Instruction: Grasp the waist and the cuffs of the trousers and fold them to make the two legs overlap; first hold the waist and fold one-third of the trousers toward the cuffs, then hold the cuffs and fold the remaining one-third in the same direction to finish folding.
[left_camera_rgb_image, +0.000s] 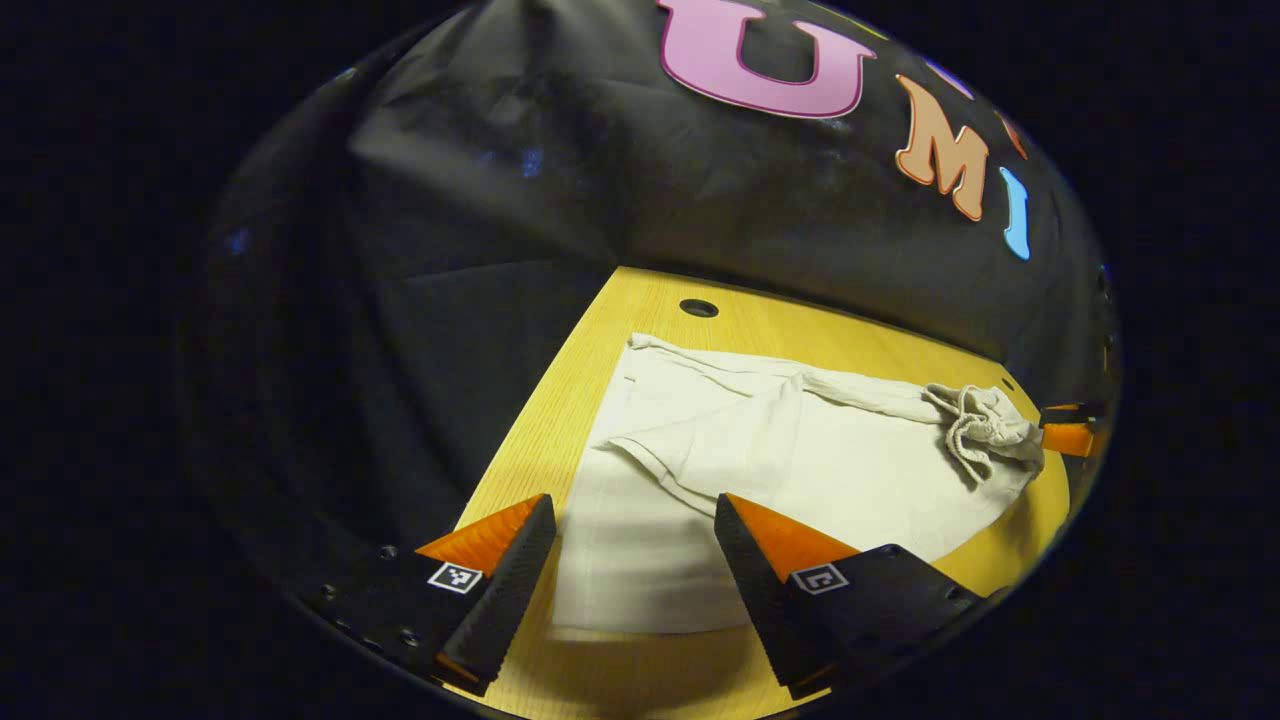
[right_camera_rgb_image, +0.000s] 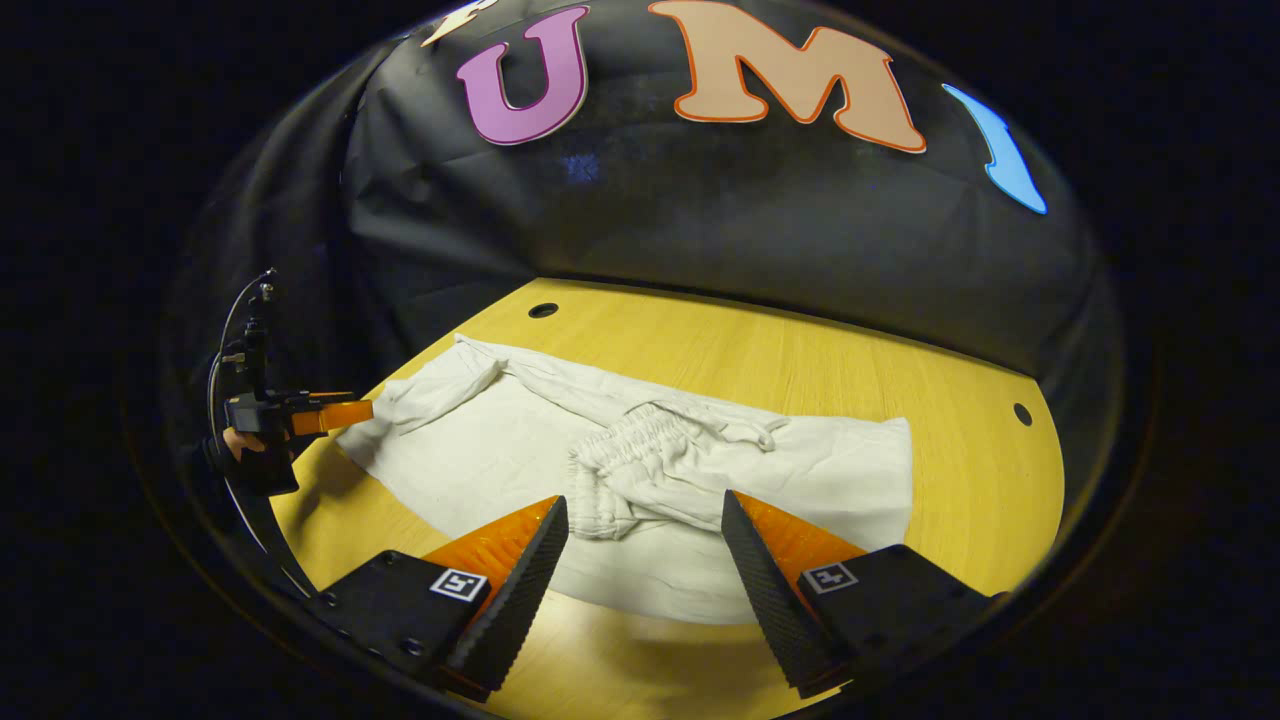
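Cream trousers lie spread across the yellow wooden table. In the left gripper view, the gathered waist with its drawstring is bunched at the right end, and a fold runs across the cloth. My left gripper hovers open over the near edge of the fabric, nothing between its fingers. In the right gripper view, the trousers stretch left to right, with the elastic waist crumpled just ahead of my open right gripper. The left gripper, held by a hand, is at the cloth's left end.
The table has round holes near its far edge and at the right. The black cloth wall rises right behind the table. Bare wood lies to the right of the trousers.
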